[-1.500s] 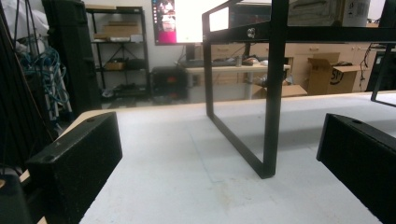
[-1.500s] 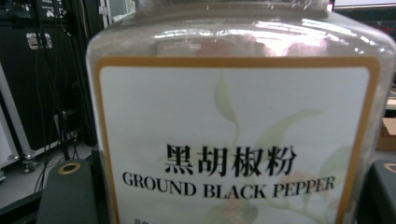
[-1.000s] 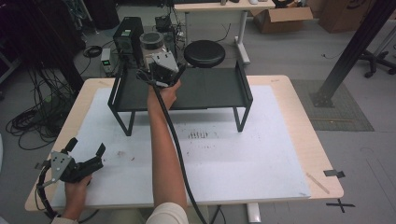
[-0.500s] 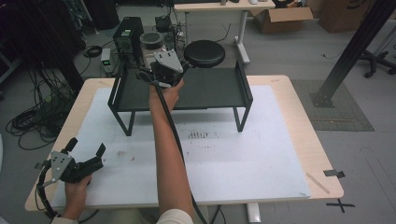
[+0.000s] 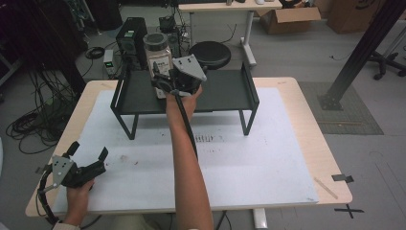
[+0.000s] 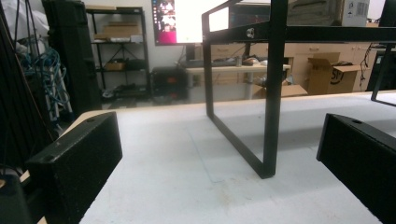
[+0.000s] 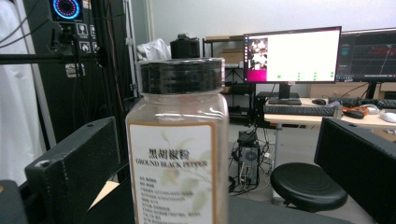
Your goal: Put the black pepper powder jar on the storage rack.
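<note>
A clear jar of ground black pepper (image 5: 158,50) with a black lid stands upright at the back left of the black metal shelf (image 5: 225,91). My right gripper (image 5: 163,79) hovers just in front of it, its jaws having just been opening. In the right gripper view the jar (image 7: 177,154) fills the gap between the wide jaws of the right gripper (image 7: 215,140), and neither pad touches it. My left gripper (image 5: 88,151) rests open at the table's near left corner, nothing between its jaws. In the left gripper view, the left gripper (image 6: 219,154) faces a shelf leg (image 6: 271,116).
The shelf stands across the back of a white mat (image 5: 249,163) on the wooden table (image 5: 325,158). A round black stool (image 5: 209,51) and computer boxes (image 5: 129,36) sit on the floor behind the table. A cable trails from the right gripper along the forearm.
My right hand has drawn back from the jar, moving right and a little up. The jar stays standing on the shelf. The left gripper has not moved.
</note>
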